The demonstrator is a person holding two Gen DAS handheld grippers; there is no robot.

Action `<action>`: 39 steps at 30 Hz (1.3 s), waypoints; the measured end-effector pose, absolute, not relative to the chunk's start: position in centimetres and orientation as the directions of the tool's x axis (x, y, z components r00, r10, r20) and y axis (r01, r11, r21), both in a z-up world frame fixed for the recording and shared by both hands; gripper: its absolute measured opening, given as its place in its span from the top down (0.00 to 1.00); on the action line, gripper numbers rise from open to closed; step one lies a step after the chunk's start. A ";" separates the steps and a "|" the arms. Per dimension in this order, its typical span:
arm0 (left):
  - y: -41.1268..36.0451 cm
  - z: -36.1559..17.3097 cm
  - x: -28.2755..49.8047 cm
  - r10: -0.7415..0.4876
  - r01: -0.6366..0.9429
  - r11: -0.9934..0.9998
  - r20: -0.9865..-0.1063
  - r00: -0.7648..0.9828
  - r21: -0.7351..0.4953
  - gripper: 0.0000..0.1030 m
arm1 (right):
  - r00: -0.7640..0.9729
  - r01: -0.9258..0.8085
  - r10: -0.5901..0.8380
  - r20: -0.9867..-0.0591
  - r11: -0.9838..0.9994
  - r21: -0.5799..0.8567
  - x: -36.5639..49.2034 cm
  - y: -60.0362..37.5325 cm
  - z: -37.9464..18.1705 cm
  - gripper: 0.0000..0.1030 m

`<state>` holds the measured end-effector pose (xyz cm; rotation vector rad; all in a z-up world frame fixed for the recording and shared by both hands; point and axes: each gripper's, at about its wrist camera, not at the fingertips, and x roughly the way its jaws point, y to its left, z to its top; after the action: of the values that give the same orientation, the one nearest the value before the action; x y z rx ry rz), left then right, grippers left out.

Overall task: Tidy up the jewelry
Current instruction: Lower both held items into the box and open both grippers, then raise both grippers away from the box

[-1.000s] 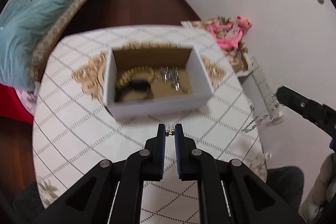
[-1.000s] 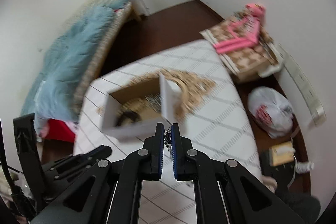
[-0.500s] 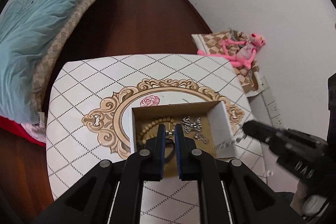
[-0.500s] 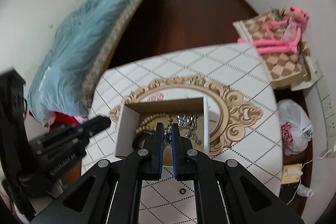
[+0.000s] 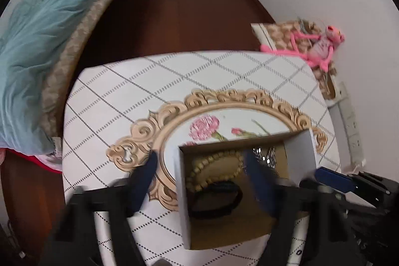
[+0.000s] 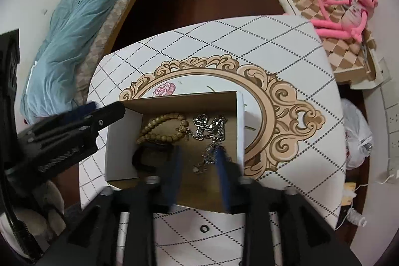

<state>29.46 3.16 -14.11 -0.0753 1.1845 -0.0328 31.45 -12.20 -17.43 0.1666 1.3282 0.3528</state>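
- Now the silver chain lies in the right part of the cardboard box, one end trailing toward the near side between the blue pads of the right gripper; nothing presses on it, so it looks released.
- Beside it, in the left part of the same box, sit a wooden bead bracelet and, nearer, a black band.
- The right gripper's jaws have just been opening and stand apart over the box, with only the loose chain end in the gap.
- The left gripper has also just been opening; its jaws are spread wide, one finger outside the box's left wall and the other over the interior, with nothing pinched.
- The box rests on the patterned table, partly over the ornate oval frame printed on it; a small dark ring lies on the table just near of the box.
- Judged from this, the drop-off step is finishing: the chain is delivered.
- Next, both grippers should lift clear without snagging the links, then seek any remaining piece, perhaps that ring.
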 end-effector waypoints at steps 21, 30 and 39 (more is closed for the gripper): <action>3.7 -14.3 22.0 0.111 -0.112 0.991 -0.898 0.425 0.069 0.00 | 0.313 -0.149 0.058 -0.948 0.989 0.011 26.5 -12.4 -17.5 0.01; 3.4 -13.7 20.0 0.118 -0.122 0.990 -0.894 0.432 0.072 0.00 | 0.334 -0.140 0.060 -0.941 0.990 0.013 25.5 -12.4 -16.7 0.01; 3.3 -9.5 17.2 0.146 -0.144 0.986 -0.847 0.512 0.083 0.00 | 0.433 -0.141 0.068 -0.899 0.990 0.007 23.0 -12.6 -12.0 0.01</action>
<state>17.17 3.30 -9.48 0.0019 1.0186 0.1746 23.01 -12.58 -11.96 -0.0725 1.1156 0.1303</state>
